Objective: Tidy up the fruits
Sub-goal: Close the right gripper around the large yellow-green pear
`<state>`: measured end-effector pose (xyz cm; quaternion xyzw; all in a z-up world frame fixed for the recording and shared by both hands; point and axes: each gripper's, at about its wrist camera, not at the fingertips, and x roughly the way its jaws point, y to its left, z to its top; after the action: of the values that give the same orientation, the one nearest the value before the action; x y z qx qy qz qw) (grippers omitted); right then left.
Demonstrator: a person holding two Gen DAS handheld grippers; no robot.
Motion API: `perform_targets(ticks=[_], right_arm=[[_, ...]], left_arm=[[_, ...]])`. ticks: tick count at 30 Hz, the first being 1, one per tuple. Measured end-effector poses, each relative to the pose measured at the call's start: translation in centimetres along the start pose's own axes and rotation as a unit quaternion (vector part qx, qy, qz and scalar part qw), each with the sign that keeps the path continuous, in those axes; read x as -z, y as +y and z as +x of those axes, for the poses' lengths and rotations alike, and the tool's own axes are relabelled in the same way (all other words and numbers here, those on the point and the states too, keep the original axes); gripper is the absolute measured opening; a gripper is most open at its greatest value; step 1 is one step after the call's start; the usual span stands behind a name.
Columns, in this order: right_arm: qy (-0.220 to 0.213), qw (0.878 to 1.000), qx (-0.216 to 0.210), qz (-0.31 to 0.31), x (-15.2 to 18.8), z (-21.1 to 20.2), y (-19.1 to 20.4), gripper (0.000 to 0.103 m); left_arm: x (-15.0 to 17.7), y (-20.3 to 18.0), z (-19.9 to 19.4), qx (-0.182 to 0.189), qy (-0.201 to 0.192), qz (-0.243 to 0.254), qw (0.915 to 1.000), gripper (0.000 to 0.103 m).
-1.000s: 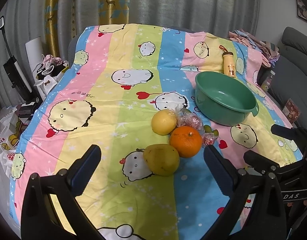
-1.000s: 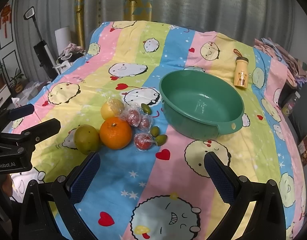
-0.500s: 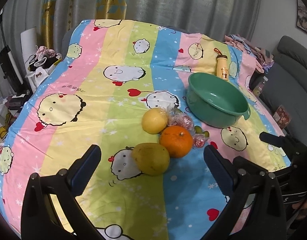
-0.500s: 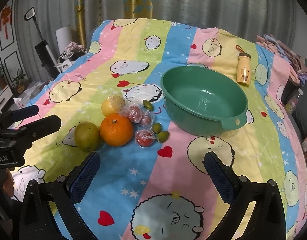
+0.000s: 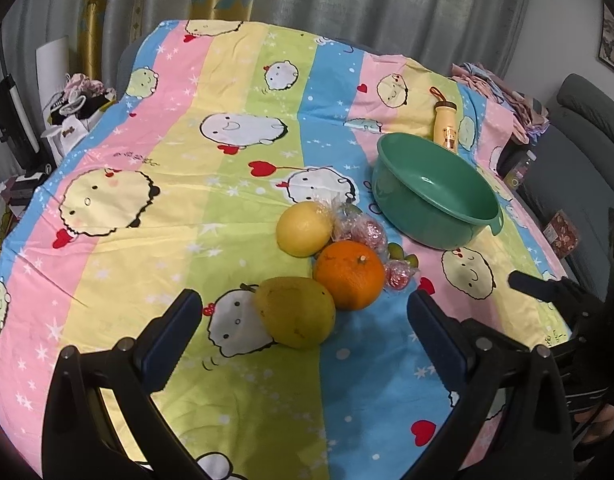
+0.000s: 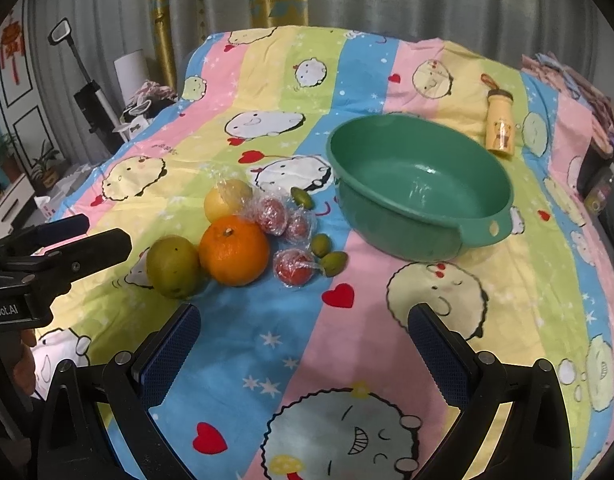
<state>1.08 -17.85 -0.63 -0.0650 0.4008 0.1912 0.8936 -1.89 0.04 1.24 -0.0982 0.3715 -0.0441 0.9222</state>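
Both tongs are spread wide and hold nothing — the approach step, by the look of it, with no fruit yet lifted. The left tongs (image 5: 303, 320) hover just short of the yellow-green pear-like fruit (image 5: 295, 312), which sits between their tips; the round orange (image 5: 349, 274) touches it just beyond, with the pale yellow citrus (image 5: 305, 228) farther ahead. The right tongs (image 6: 303, 328) face the empty green plastic basin (image 6: 419, 188), ahead on the striped cartoon-print cloth (image 5: 187, 184). Next — probably — the left tongs drop around the nearest fruit without nudging the orange.
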Motion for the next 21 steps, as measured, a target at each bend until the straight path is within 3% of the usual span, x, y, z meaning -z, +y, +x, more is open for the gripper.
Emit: perform_targets(ticks=[4, 11, 17, 21], right_arm=[[-0.015, 0.999, -0.046, 0.003, 0.6, 1.3, 0.1, 0.103], [0.003, 0.994, -0.111, 0.006, 1.4, 3.1, 0.7, 0.103], [0.019, 0.983, -0.182, 0.022, 1.6, 4.9, 1.4, 0.092], [0.035, 0.973, -0.227, 0.029, 1.6, 6.3, 2.3, 0.086]], left_arm=[[0.2, -0.3, 0.9, 0.014, 0.014, 0.002, 0.9998, 0.102], [0.3, 0.2, 2.5, 0.035, 0.04, -0.014, 0.9985, 0.096], [0.4, 1.6, 3.9, 0.05, 0.061, -0.054, 0.9954, 0.09], [0.5, 2.9, 4.9, 0.082, 0.08, -0.099, 0.9885, 0.087]])
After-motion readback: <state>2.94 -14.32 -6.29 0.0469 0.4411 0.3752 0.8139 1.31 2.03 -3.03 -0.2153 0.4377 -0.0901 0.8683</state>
